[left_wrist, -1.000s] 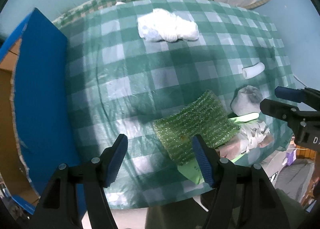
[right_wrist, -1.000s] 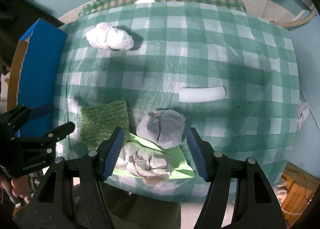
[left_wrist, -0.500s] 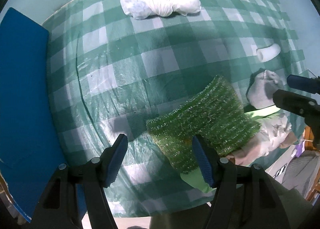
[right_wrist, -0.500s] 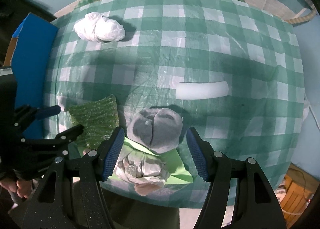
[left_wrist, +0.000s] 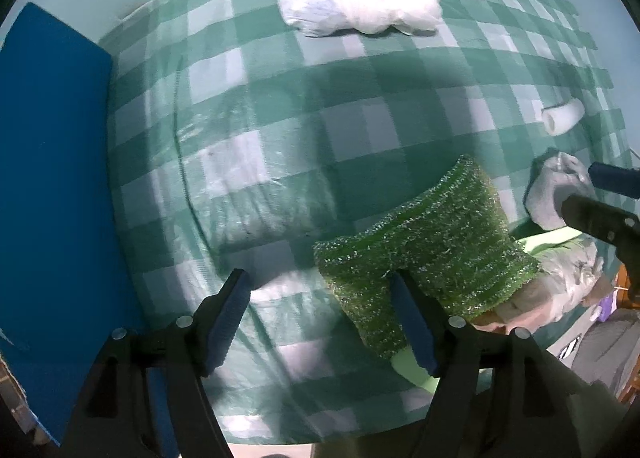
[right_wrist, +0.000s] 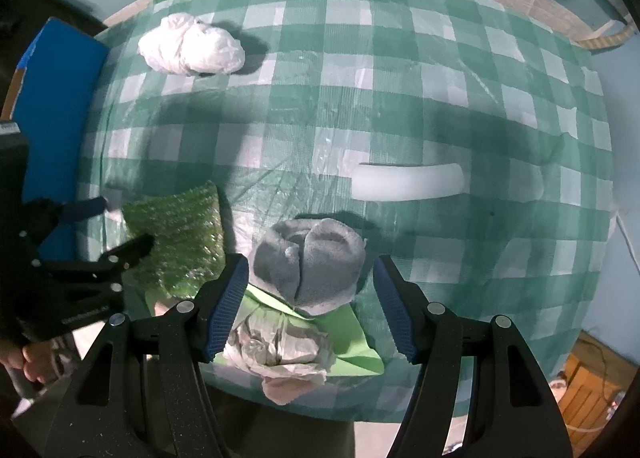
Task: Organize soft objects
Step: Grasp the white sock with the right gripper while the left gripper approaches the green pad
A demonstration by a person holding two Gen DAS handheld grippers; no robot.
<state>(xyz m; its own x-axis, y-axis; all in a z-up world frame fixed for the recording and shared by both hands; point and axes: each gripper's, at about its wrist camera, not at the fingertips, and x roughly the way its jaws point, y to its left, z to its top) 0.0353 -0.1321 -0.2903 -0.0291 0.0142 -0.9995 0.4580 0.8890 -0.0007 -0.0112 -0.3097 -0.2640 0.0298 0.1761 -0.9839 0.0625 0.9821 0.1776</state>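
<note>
The left hand-held gripper (left_wrist: 320,322) is open with the green scrubbing pad (left_wrist: 432,254) lying on the counter (left_wrist: 248,162) just ahead to its right, while the open right hand-held gripper (right_wrist: 310,306) frames the grey sock ball (right_wrist: 310,262).

Both hand-held grippers (left_wrist: 320,318) (right_wrist: 312,302) apparently agape.

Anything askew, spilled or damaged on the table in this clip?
Nothing is spilled or damaged. The soft items lie loose: green sponge, rolled grey cloth, crumpled plastic overhanging the near table edge, white bundle and foam tube scattered apart.
</note>
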